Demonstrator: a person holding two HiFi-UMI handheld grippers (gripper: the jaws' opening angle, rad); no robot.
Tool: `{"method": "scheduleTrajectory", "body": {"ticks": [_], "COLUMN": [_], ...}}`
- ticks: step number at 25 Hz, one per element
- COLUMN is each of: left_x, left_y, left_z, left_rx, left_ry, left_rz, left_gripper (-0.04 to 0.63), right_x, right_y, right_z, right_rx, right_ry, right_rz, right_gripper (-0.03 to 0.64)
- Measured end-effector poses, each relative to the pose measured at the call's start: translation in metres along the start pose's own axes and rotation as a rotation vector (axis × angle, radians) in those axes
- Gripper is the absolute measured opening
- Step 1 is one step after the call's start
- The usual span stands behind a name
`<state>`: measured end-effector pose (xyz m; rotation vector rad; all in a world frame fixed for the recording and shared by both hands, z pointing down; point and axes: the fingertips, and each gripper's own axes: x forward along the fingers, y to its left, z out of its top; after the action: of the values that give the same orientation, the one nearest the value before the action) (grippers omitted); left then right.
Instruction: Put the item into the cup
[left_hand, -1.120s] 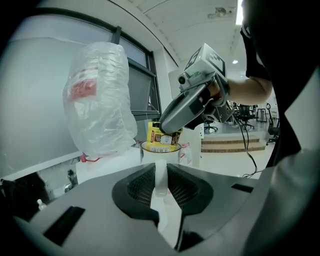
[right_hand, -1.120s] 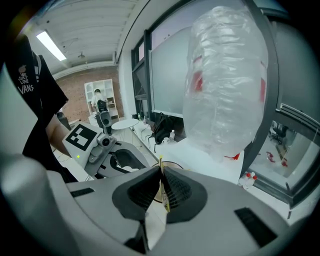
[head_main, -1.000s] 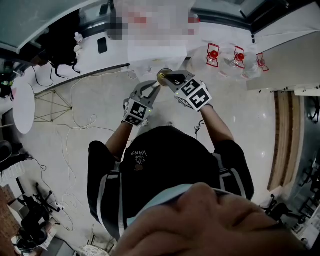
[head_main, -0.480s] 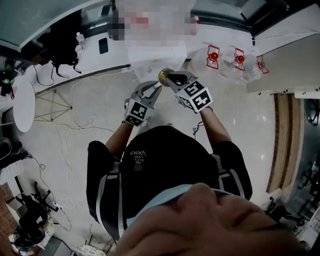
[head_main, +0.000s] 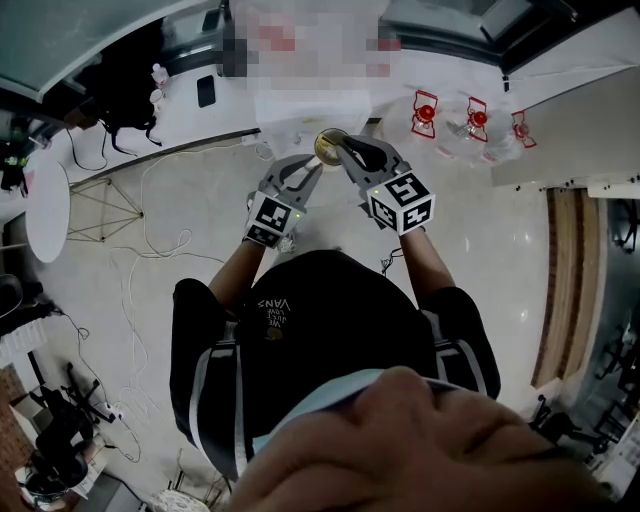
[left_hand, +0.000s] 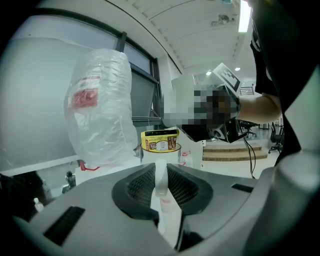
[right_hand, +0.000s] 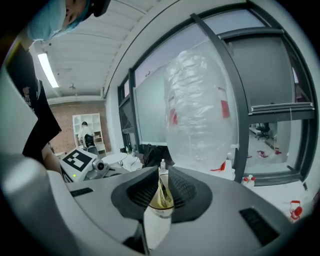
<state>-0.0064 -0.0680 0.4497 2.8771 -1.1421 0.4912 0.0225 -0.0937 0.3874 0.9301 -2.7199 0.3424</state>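
1. A pale glossy floor (head_main: 480, 230), strewn with white cables (head_main: 140, 270), lies below the person.
2. A long white counter (head_main: 180, 115) runs under dark-framed windows (right_hand: 235, 100) and bears a large clear plastic bag (left_hand: 102, 110). A round white table (head_main: 47, 215) stands off to one side.
3. The left gripper (left_hand: 161, 172) is clamped on the white side strip of a yellow-labelled paper cup (left_hand: 160, 141), held up near the counter.
4. The right gripper (right_hand: 162, 186) pinches a thin olive-yellow sachet (right_hand: 164, 197) just over the cup's mouth.
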Motion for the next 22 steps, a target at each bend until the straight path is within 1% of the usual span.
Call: {"method": "scheduleTrajectory", "body": {"ticks": [7, 9, 16, 22], "left_x": [-0.009, -0.011, -0.022, -0.033], "left_y": [0.007, 0.007, 0.007, 0.008], "left_z": [0.008, 0.008, 0.014, 0.02], "left_rx": [-0.029, -0.029, -0.035, -0.041], "left_ry": [0.006, -0.004, -0.018, -0.024], "left_rz": [0.024, 0.022, 0.033, 0.052], "left_gripper": [0.083, 0.083, 0.083, 0.083], "right_x": [-0.021, -0.025, -0.038, -0.049], "right_y": [-0.006, -0.007, -0.004, 0.003], "right_z": [0.016, 0.017, 0.016, 0.01], "right_rx": [0.032, 0.039, 0.097, 0.138], "right_ry": [-0.107, -0.125, -0.183, -0.211], "right_rz": [-0.056, -0.067, -0.075, -0.076], "right_gripper": [0.052, 0.052, 0.051, 0.051]}}
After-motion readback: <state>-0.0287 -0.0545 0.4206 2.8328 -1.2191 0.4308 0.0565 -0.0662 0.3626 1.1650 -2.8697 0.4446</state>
